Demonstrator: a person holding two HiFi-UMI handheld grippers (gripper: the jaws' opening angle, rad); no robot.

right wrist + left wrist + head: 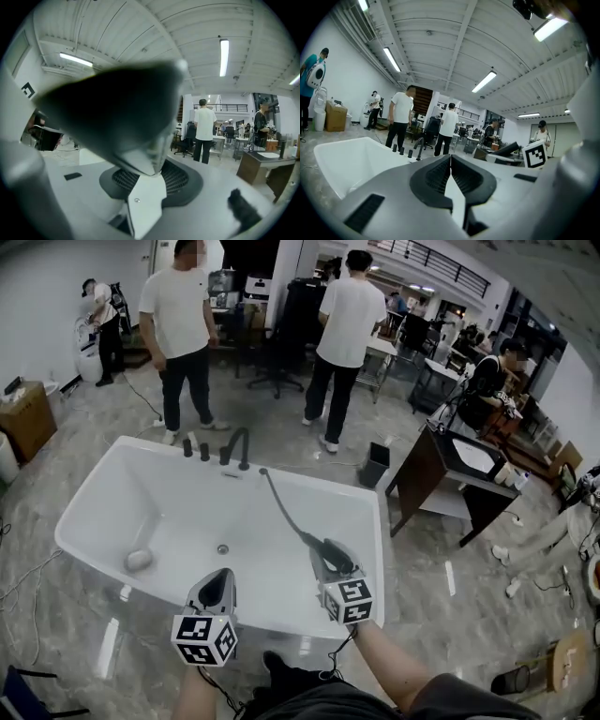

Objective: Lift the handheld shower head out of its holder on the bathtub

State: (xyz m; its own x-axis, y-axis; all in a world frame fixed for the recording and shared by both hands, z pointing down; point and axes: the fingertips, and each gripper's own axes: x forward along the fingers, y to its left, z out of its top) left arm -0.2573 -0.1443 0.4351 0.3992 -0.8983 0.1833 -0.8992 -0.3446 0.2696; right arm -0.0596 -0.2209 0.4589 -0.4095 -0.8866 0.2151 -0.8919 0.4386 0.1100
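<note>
A white bathtub (92,486) fills the middle of the head view, with a dark faucet (240,444) and knobs on its far rim. A dark hose (281,507) runs from that rim down to the handheld shower head (330,553). My right gripper (325,559) is shut on the shower head and holds it over the tub's near right corner. In the right gripper view the shower head (112,110) is a big dark blurred shape between the jaws of the right gripper (149,174). My left gripper (219,579) is shut and empty over the near rim; in the left gripper view the left gripper (451,161) has its pads meeting.
Two people (182,329) (341,343) stand just behind the tub, others farther back. A dark desk with a basin (459,470) and a black bin (375,463) stand at the right. A cardboard box (26,416) is at the left. A round grey object (139,560) lies inside the tub near the drain (222,548).
</note>
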